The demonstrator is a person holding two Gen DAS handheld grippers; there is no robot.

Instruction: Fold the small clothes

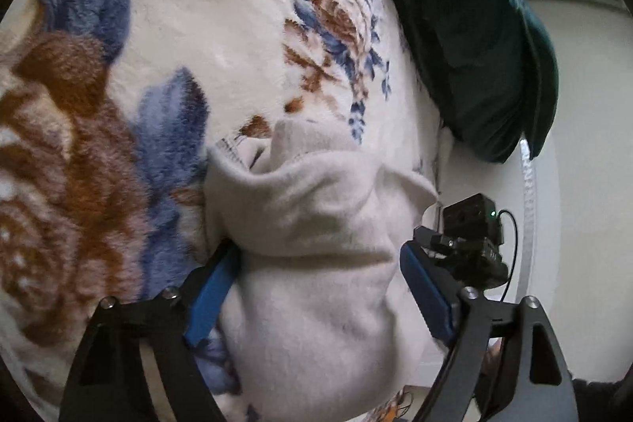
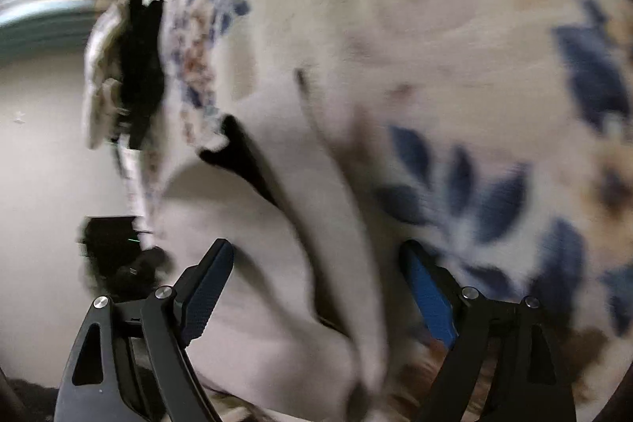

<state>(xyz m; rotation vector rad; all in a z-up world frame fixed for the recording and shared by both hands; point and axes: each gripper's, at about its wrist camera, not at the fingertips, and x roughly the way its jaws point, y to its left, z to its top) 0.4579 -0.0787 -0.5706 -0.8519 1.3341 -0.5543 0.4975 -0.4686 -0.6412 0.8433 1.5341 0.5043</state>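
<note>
Fleece everywhere in the left wrist view: a cream blanket (image 1: 198, 26) with blue and brown flowers fills the frame, and on it sits the pale grey garment (image 1: 316, 224), bunched into soft folds. The left gripper (image 1: 320, 287) stands wide, blue pads on either side of the cloth; the left pad (image 1: 209, 299) lies against the garment's edge, the right one sits just off it, no squeeze showing. A dark teal cushion (image 1: 455, 26) rests at the blanket's far edge, and the other gripper's black body (image 1: 470, 240) shows just beside the garment. Over to the right wrist view, badly blurred: the right gripper (image 2: 320, 287) is spread wide too, the garment (image 2: 277, 283) lying loose between its fingers on the flowered blanket (image 2: 435, 26). A black patch (image 2: 140, 66) sits near the blanket's edge; what it is, I cannot tell.
</note>
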